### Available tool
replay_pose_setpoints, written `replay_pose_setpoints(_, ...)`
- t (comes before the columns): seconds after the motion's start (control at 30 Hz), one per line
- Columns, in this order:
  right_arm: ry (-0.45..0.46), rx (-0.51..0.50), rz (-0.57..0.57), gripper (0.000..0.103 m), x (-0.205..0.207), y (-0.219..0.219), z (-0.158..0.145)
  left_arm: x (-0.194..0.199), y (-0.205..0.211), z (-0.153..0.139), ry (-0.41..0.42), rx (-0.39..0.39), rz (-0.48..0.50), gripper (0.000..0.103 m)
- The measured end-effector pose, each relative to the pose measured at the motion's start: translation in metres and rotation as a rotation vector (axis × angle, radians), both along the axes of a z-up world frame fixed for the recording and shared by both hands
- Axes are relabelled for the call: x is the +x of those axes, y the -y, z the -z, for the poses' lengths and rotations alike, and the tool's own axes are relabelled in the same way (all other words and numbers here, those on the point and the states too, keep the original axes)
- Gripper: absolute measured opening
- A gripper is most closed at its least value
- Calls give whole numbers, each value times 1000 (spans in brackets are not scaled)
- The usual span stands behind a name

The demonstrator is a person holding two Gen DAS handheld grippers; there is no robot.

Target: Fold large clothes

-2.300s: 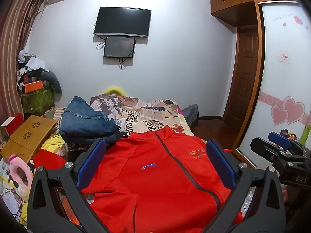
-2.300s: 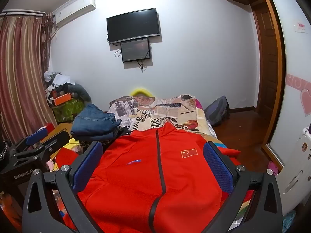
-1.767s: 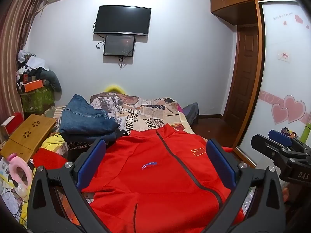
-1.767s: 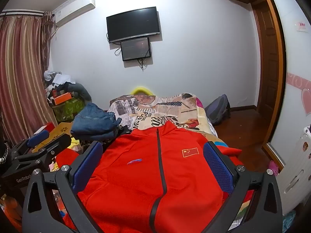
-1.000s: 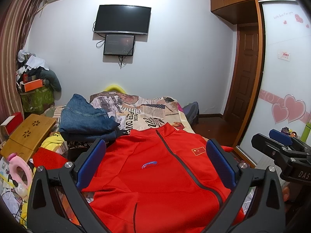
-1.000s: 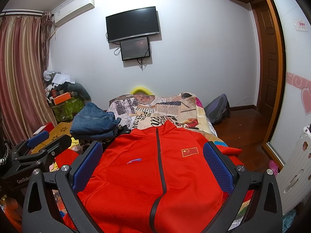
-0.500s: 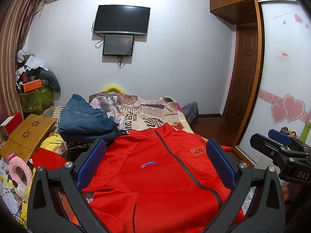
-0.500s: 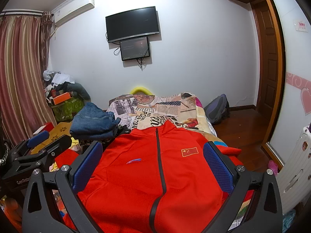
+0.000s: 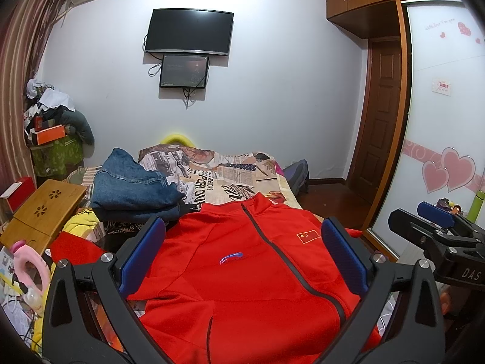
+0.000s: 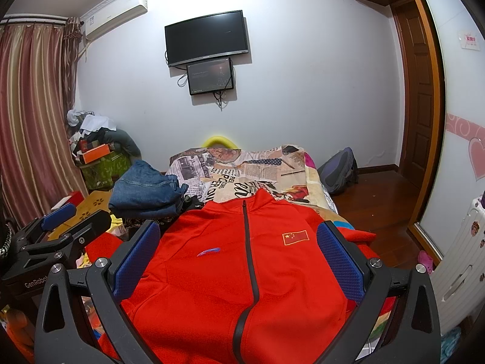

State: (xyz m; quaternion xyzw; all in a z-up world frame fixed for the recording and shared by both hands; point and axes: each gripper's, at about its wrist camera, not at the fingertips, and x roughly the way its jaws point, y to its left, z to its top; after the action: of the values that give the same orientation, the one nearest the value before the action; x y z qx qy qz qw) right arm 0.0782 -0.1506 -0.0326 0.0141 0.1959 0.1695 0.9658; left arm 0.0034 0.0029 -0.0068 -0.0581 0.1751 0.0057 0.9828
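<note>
While the red jacket [image 9: 242, 273] is lying front-up across the lower middle of both frames, on the bed [image 10: 282, 166], the left gripper [image 9: 242, 248] and right gripper [image 10: 239, 248] are hovering above it, jaws spread wide, gripping nothing. Folded jeans [image 9: 133, 188] are sitting at left.
</note>
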Motion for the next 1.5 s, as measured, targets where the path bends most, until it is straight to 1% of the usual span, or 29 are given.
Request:
replay_pose_setpoints(0.47, -5, -1, 3, 103, 6, 4, -1, 5, -3, 4, -14, -10, -5, 103)
replay_pose_setpoints(0.57, -12, -3, 7, 103, 9, -1, 5, 8, -5, 6, -19, -13, -9, 103)
replay_pose_setpoints(0.77, -29, -17, 14, 103, 17, -6, 7, 19, -19, 12, -37, -32, -30, 103)
replay_pose_setpoints(0.9, -45, -36, 26, 103, 27, -9, 11, 29, -44, 16, -47, -33, -89, 103)
replay_pose_setpoints(1.0, -59, -47, 36, 103, 37, -11, 14, 38, -72, 18, -54, -39, -160, 103)
replay_pose_setpoints(1.17, -94, -65, 65, 103, 55, -13, 21, 52, -130, 32, -92, -23, -333, 103)
replay_pose_setpoints(1.37, -144, -91, 98, 103, 81, -14, 32, 61, -200, 65, -161, -49, -483, 103)
replay_pose_setpoints(1.5, -175, -99, 105, 103, 98, -16, 38, 69, -258, 104, -251, -96, -585, 103)
